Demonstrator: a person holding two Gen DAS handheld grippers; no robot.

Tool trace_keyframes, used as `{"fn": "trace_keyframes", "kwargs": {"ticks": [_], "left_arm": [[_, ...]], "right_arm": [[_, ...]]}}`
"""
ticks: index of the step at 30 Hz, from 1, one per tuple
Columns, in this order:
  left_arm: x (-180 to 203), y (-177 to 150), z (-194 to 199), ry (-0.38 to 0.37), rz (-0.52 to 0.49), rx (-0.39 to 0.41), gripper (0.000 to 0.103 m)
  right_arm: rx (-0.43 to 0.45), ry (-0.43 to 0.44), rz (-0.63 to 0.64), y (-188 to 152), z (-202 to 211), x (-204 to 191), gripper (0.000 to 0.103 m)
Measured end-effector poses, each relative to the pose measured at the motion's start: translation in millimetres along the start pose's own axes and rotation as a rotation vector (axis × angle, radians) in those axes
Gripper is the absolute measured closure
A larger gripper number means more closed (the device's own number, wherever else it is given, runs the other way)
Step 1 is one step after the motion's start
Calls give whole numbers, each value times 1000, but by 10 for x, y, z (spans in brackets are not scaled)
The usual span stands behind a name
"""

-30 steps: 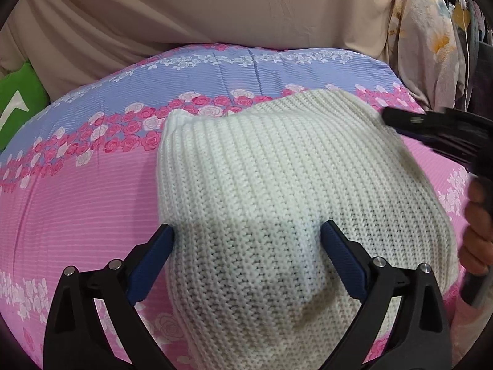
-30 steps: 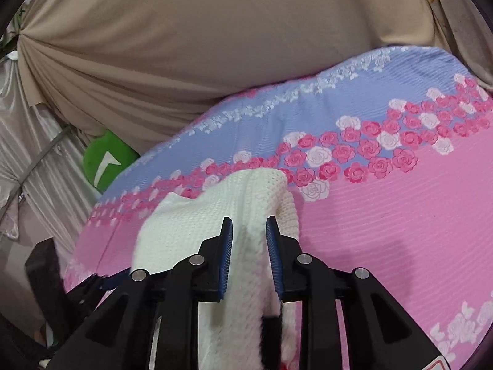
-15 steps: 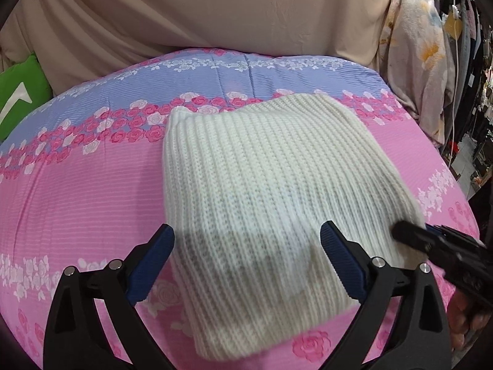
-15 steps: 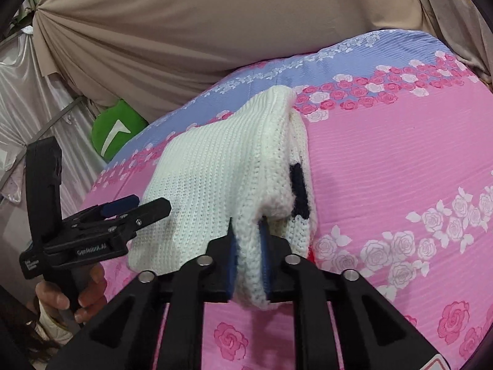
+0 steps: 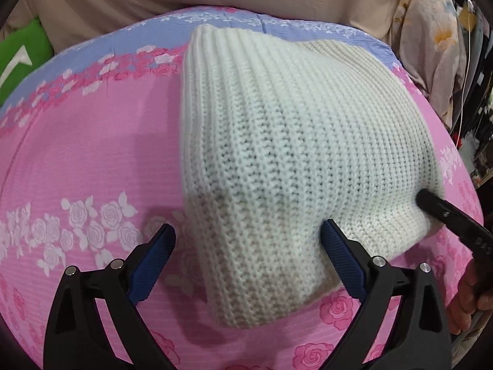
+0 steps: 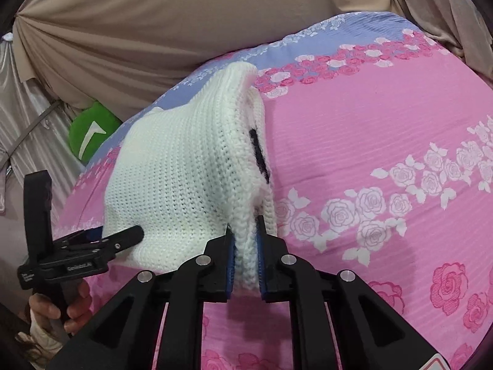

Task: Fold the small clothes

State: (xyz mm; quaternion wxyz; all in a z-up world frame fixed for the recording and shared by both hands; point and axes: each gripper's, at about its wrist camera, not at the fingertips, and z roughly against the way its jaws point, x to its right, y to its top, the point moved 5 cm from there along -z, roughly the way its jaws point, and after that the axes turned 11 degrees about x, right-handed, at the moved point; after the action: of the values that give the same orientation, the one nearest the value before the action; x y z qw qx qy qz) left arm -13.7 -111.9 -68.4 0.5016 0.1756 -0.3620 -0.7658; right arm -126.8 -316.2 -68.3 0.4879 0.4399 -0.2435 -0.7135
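- Between the fingers of the right gripper (image 6: 246, 248), a folded edge of the white knitted garment (image 6: 185, 166) is clamped; the blue pads press the knit from both sides.
- Ahead of the right gripper, the garment rises from the clamped edge and drapes back onto the pink floral bedsheet (image 6: 385, 129). A black marking (image 6: 258, 157) shows on the inner layer along the right side of the fold.
- To the left of the right gripper, the left gripper (image 6: 92, 237) sits at the garment's lower left edge, with one black finger tip touching the knit. The person's hand (image 6: 52, 308) holds its handle.
- Ahead of the left gripper (image 5: 248, 243), the garment (image 5: 292, 141) covers the middle of the bedsheet (image 5: 92, 154). The jaws stand wide apart; the right pad (image 5: 342, 259) touches the knit, the left pad (image 5: 152, 262) is clear of it, over bare sheet.
- To the right of the left gripper, one black finger of the right gripper (image 5: 443, 215) meets the garment's right corner, which is pulled up off the sheet.
- Beyond the sheet's far edge hangs a beige curtain (image 6: 154, 30). A green cushion (image 6: 92, 132) with a white mark lies far left of the right gripper.
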Motion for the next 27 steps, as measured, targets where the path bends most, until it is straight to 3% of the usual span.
{"fn": "trace_keyframes", "kwargs": {"ticks": [6,10,12,16,23,27], "left_arm": [[77,297,512,-27,-26,137,11],[177,562,523,-13,-44,193,11],[200,609,374,-1,-47,175,11],[201,548,-20,24,-43,95,11],[133,477,-217,29,-7,75,6],[147,467,-191,39,-20,79,6]], "right_arm": [[138,-32,93,446,427,-239,87],[126,7,167,611,309,-471,99],[76,-1,199,598,80,-525,102],[-66,-116,232,400,-536,-360,103],[-43,-157,285,402,-632,-384,103],[21,-114,223,512,-283,-458,103]]}}
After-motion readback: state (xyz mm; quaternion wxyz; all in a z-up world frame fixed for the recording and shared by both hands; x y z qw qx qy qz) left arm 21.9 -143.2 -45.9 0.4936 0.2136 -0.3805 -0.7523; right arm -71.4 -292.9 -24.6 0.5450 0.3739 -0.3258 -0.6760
